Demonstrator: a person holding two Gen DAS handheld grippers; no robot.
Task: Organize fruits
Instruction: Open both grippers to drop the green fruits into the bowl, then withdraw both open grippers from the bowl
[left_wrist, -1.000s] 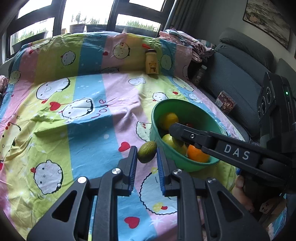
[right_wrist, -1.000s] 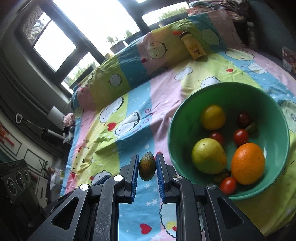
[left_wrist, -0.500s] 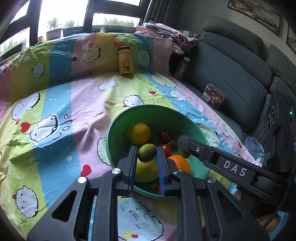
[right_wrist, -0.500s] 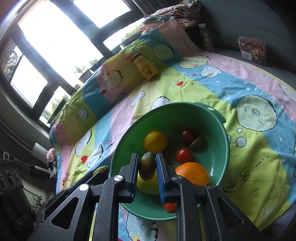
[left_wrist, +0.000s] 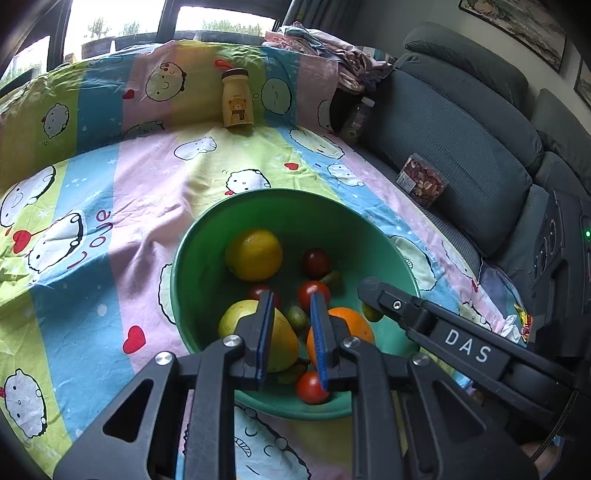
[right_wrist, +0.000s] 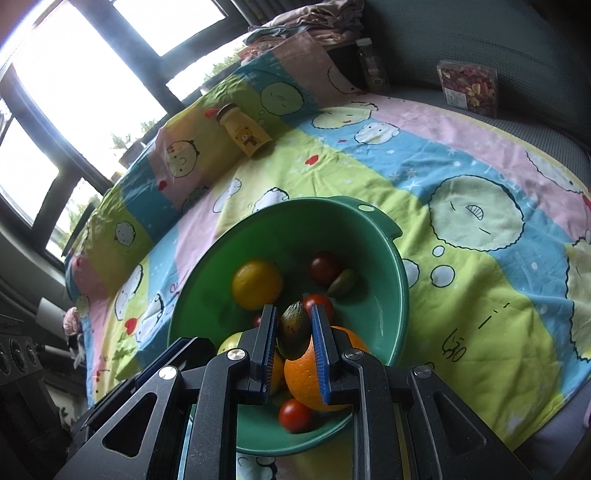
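A small green fruit is held by the right gripper over the bowl. The left gripper is closed, with nothing held.

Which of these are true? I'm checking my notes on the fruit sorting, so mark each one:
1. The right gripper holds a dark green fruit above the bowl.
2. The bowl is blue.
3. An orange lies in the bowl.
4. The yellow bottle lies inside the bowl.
1. True: the right gripper is shut on the dark green fruit, over the bowl.
2. False: the bowl is green.
3. True: the orange lies in it.
4. False: the yellow bottle stands on the cartoon sheet, far behind the bowl.
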